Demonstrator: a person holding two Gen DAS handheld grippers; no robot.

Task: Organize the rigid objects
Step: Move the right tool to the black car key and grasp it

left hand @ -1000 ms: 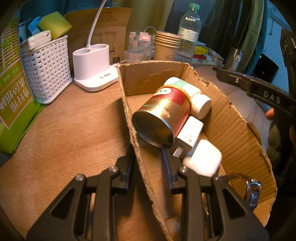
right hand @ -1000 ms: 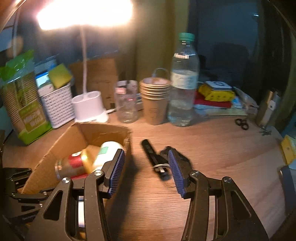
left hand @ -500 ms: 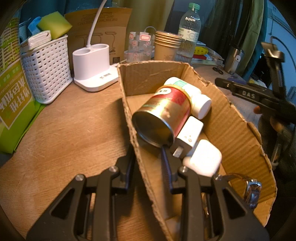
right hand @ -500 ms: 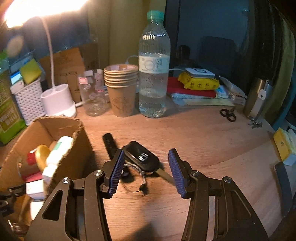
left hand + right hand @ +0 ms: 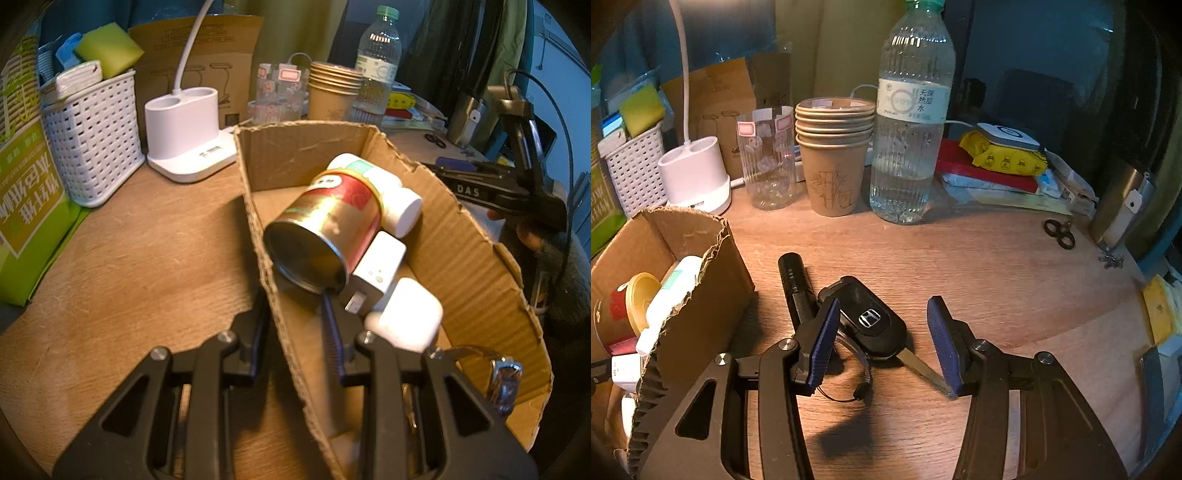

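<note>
**Key fob bracketed, box braced**

On wooden desk (image 5: 979,266), near side: right gripper (image 5: 882,343) open, blue pads either side of black car key (image 5: 871,321), neither pad visibly touching it. Left pad close against fob body; right pad apart from fob, standing over the metal blade that points near-right. Key ring and cord trail toward camera. Black flashlight (image 5: 794,284) lying just left of key, apparently touching it, partly behind left finger; risk of pinching both on closing.

At near wall of cardboard box (image 5: 461,236), left of key: left gripper (image 5: 295,332) clamped on the torn cardboard edge, one finger outside, one inside. Judged as a brace, keeping box steady and mouth presented for the drop.

Inside box already: red-and-gold can (image 5: 328,236) on its side, white bottle (image 5: 388,192) behind it, white charger (image 5: 376,273), white case (image 5: 410,317), wristwatch (image 5: 502,373) at near right corner.

Along far edge, likely not part of sort: paper cups (image 5: 834,155), water bottle (image 5: 908,122), white basket (image 5: 92,136).

Next step, judged: close on fob body, lift, carry left over box wall.
</note>
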